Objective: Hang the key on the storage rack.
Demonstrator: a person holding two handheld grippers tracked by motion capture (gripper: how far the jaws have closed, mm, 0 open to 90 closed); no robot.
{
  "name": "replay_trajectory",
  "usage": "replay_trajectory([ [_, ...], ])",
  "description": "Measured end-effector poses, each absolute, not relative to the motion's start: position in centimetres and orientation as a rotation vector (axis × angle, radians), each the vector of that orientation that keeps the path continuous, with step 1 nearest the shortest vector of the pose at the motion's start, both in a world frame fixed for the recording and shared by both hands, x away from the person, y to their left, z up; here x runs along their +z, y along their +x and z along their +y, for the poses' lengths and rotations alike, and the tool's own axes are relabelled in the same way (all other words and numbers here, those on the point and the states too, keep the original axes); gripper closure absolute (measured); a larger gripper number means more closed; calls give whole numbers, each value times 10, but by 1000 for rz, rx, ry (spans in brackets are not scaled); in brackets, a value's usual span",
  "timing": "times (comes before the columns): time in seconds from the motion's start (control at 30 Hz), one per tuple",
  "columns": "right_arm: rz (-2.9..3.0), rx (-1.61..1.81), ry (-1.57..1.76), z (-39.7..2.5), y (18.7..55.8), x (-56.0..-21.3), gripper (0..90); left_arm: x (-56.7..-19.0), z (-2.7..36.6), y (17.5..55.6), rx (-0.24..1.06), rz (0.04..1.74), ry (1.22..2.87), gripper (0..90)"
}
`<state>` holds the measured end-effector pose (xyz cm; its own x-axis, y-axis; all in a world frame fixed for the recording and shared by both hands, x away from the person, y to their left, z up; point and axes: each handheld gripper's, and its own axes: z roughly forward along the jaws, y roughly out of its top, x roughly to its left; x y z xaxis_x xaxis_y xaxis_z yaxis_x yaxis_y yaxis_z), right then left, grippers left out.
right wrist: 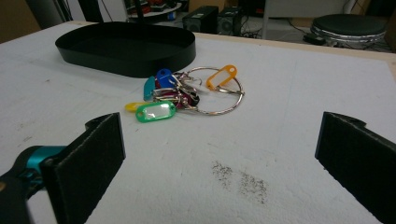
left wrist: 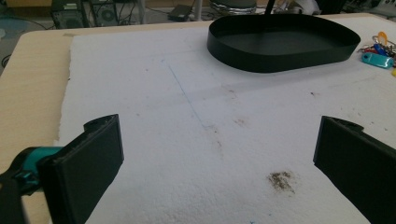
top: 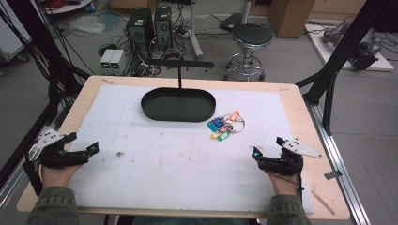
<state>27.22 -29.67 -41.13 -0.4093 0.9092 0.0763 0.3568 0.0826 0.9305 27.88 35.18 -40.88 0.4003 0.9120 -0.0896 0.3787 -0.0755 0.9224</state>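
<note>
Where tray (right wrist: pixel 126 46) ends, tagged keys (right wrist: pixel 187 93).

A lab: 2 computer towers (top: pixel 149 26) wired with loose cables (top: pixel 159 58) on the grey floor, a round stool (top: pixel 251 44), black frame struts (top: pixel 345 44), cardboard boxes (top: pixel 291 16).

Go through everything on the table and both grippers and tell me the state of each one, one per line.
Left gripper: open, holding nothing, over the white mat.
Right gripper: open, holding nothing, pointed toward the keys.
Black tray: upright, empty.
Key bunch: lying flat on the mat beside the tray, untouched.
Green tag: lying face up at the bunch's near edge.
White mat: spread flat, stained in spots.
</note>
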Motion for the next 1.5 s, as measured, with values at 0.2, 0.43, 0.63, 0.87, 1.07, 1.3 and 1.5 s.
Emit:
replay_trajectory([
  [0.2, 1843, 1313, 1250, -296, 276, -411, 4, -409, 352, 279, 663, 1154, 1648, 20],
  [0.43, 1878, 1277, 1226, -289, 280, -406, 4, -409, 351, 278, 663, 1154, 1649, 20],
  [0.63, 1883, 1284, 1229, -287, 289, -399, 4, -409, 352, 278, 671, 1157, 1647, 20],
  [0.87, 1898, 1283, 1229, -279, 301, -395, 4, -409, 353, 277, 670, 1158, 1642, 20],
  [1.07, 1921, 1293, 1222, -272, 310, -392, 4, -408, 353, 276, 674, 1161, 1638, 20],
  [1.3, 1947, 1282, 1216, -264, 322, -386, 4, -409, 354, 277, 672, 1165, 1634, 20],
  [1.5, 1990, 1246, 1209, -258, 333, -384, 5, -409, 355, 276, 677, 1169, 1635, 20],
])
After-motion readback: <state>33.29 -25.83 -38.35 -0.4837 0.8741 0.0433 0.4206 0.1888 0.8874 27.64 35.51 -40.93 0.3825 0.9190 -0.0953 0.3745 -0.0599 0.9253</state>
